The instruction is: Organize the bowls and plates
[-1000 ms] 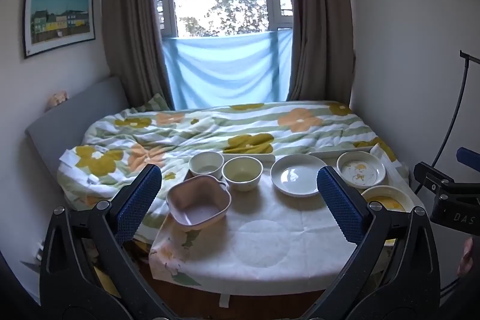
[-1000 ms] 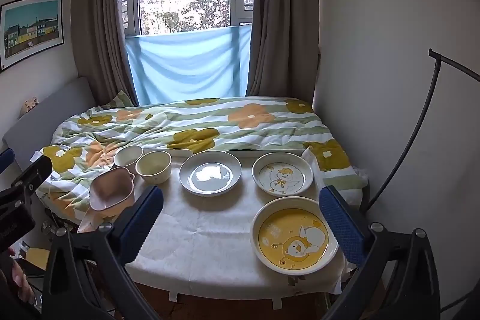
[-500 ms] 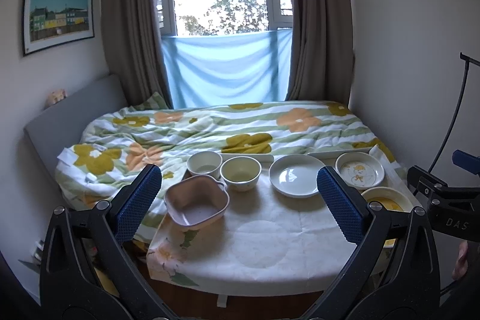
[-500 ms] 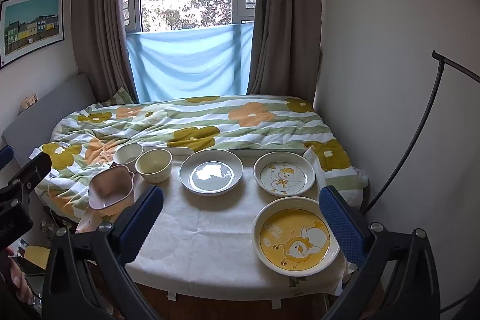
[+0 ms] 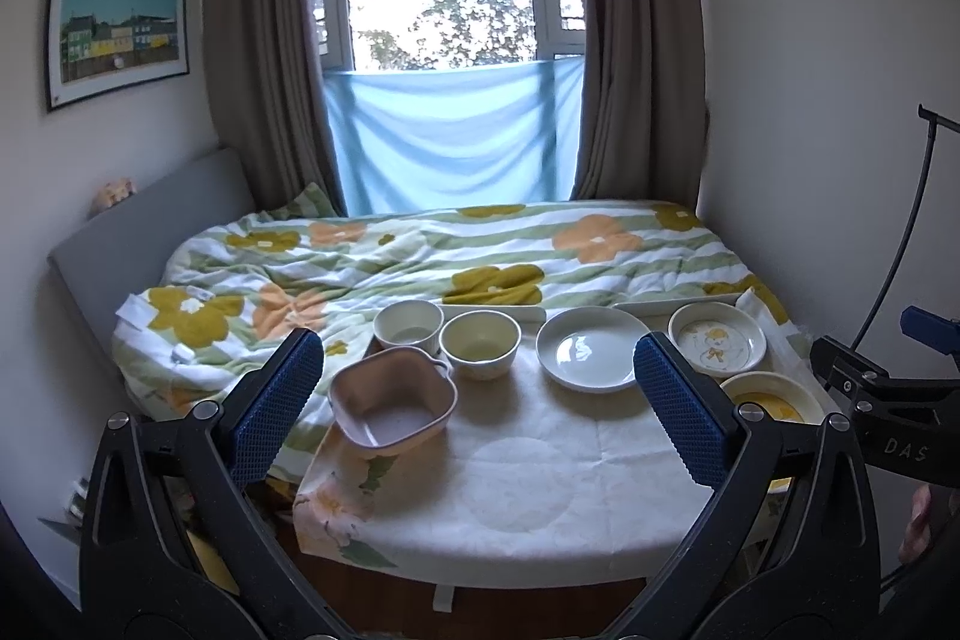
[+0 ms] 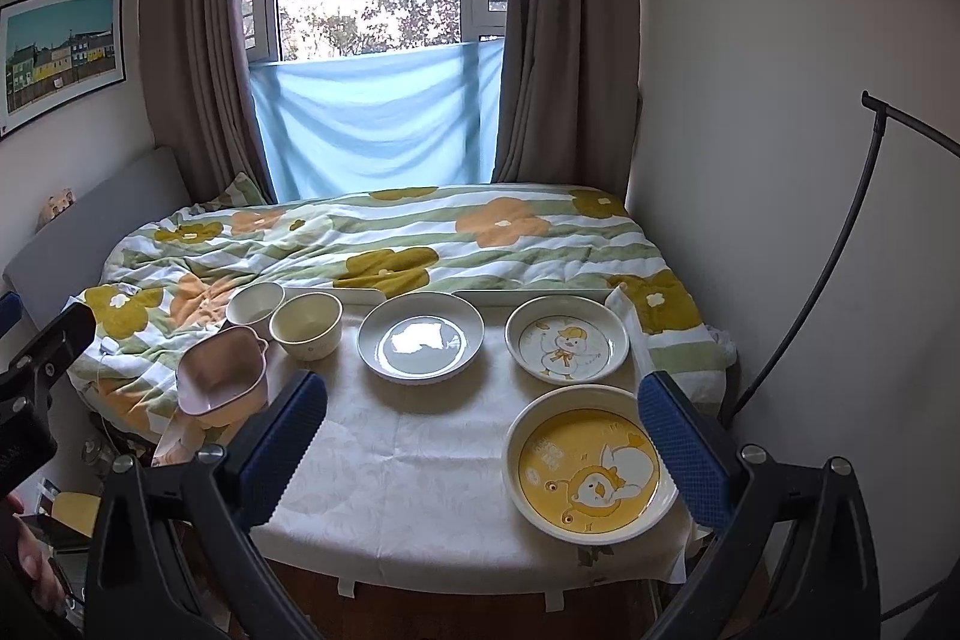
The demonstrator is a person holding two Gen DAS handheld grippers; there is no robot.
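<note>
On the cloth-covered table stand a pink square bowl at the left edge, a white round bowl, a cream bowl, a plain white plate, a small duck-print plate and a larger yellow duck plate near the right front. My left gripper hangs open in front of the table, holding nothing. My right gripper is open too, its right finger overlapping the yellow plate's edge in view. In the left wrist view the yellow plate is half hidden.
A bed with a flowered quilt lies right behind the table. Two white trays sit along the table's far edge. A wall and a black curved stand close off the right side. A person's hand holds the other gripper.
Both grippers have drifted slightly, so the table sits a little differently in each view. The dishes have not moved and both grippers stay open.
</note>
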